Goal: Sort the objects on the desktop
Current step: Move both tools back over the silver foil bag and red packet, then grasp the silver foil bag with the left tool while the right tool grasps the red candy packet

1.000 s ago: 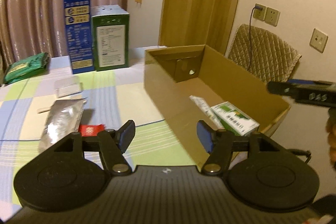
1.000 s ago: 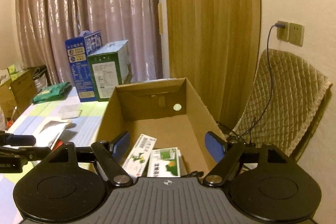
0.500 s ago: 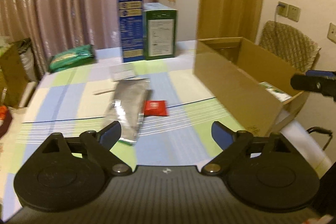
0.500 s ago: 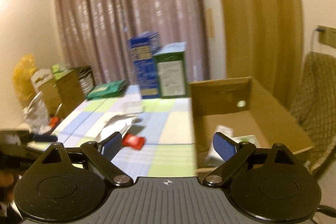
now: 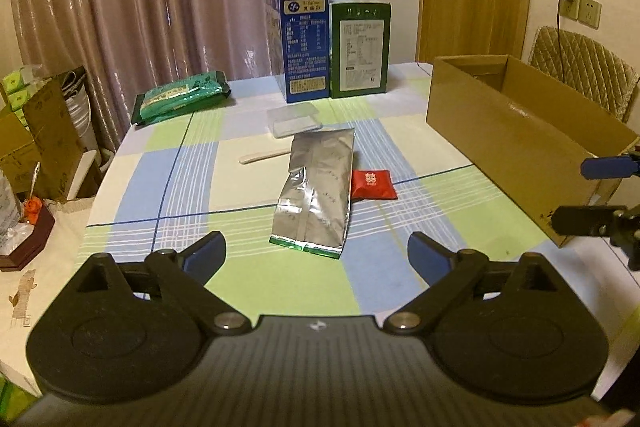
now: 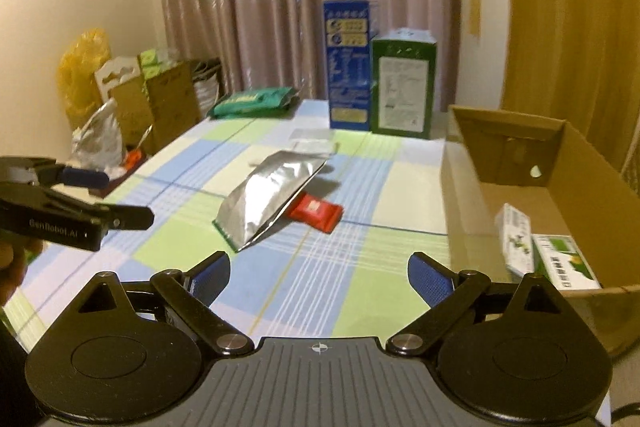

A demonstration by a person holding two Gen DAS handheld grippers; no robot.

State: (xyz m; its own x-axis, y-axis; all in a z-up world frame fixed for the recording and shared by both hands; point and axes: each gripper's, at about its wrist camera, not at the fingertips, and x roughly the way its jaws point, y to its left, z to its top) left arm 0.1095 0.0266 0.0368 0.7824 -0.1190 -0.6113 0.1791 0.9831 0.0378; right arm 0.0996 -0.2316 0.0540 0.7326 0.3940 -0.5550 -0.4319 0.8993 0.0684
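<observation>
A silver foil bag [image 5: 316, 195] lies in the middle of the checked tablecloth, with a red packet [image 5: 374, 183] touching its right side. A pale wooden stick [image 5: 264, 157] and a clear flat case [image 5: 296, 121] lie behind them. My left gripper [image 5: 316, 247] hovers just short of the bag's near end; its jaws are opening and hold nothing. My right gripper [image 6: 319, 263] is open and empty, nearer than the bag [image 6: 272, 199] and packet [image 6: 316, 213]. To the right, the open cardboard box [image 6: 464, 195] holds two green-and-white medicine boxes [image 6: 516, 239].
A blue carton [image 5: 306, 35] and a green carton [image 5: 360, 47] stand at the table's far edge, a green pack [image 5: 180, 97] at its far left. Cardboard boxes and bags [image 6: 160, 99] crowd the floor to the left. A quilted chair [image 5: 580, 63] stands behind the box.
Both views have swung left, away from the box's inside, to face the foil bag and red packet. Both pairs of jaws have spread wider. The medicine boxes still lie in the box.
</observation>
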